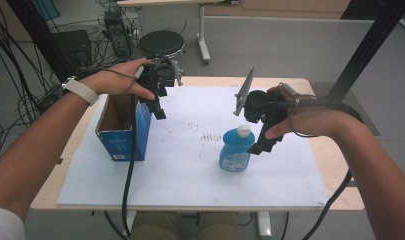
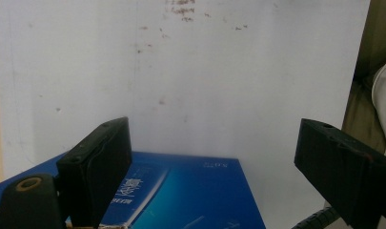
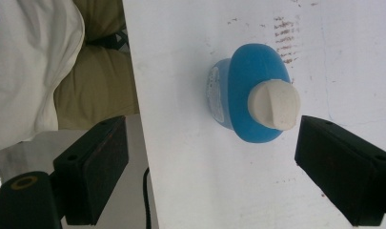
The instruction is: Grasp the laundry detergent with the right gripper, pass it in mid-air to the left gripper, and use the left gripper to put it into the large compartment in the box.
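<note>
Each gripper, left gripper (image 1: 159,107) and right gripper (image 1: 260,145), is black with two blocky jaws and a trailing black cable. The left wrist carries a white-strapped watch (image 1: 80,90). Clothing: white shirt (image 3: 28,57), khaki trousers (image 3: 97,76).

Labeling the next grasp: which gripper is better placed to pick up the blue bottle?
Right. The right gripper hangs open just above the blue bottle, its cap beside one jaw in the right gripper view. The left gripper is across the table, open over the blue box.

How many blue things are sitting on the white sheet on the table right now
2. An open blue box stands at the sheet's left edge, below the left claw. A blue bottle with a white cap stands near the middle, just beside the right claw. Anything inside the box is hidden.
</note>
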### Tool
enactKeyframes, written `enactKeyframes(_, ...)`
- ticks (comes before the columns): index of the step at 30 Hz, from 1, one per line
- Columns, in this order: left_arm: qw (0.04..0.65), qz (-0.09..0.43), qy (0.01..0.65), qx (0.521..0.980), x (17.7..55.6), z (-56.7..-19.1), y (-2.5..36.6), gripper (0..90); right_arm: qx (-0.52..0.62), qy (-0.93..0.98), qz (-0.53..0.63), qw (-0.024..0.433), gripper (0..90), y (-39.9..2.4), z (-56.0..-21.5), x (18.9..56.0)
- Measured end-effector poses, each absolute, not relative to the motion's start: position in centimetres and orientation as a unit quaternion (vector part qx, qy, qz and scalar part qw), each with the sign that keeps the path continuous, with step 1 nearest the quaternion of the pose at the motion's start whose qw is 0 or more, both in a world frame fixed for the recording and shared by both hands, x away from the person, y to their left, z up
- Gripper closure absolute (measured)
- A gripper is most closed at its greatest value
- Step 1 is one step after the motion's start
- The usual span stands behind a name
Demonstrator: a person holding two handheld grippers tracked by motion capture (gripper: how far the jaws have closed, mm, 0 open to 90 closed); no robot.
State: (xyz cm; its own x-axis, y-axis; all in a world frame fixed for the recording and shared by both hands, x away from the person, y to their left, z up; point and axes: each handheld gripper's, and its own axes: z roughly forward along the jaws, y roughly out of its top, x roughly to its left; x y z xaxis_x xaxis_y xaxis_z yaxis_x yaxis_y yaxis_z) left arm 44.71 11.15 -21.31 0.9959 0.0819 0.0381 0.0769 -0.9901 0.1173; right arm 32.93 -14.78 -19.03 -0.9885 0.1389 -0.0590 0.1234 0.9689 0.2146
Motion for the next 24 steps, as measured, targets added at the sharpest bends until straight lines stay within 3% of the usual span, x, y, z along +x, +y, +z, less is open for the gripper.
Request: enactKeyframes(24,0.065,0.025,0.042,0.997,44.5,-21.5,10.6,12.0,0.054,0.988,0.129,0.069,7.3,-16.3,-19.1,34.0)
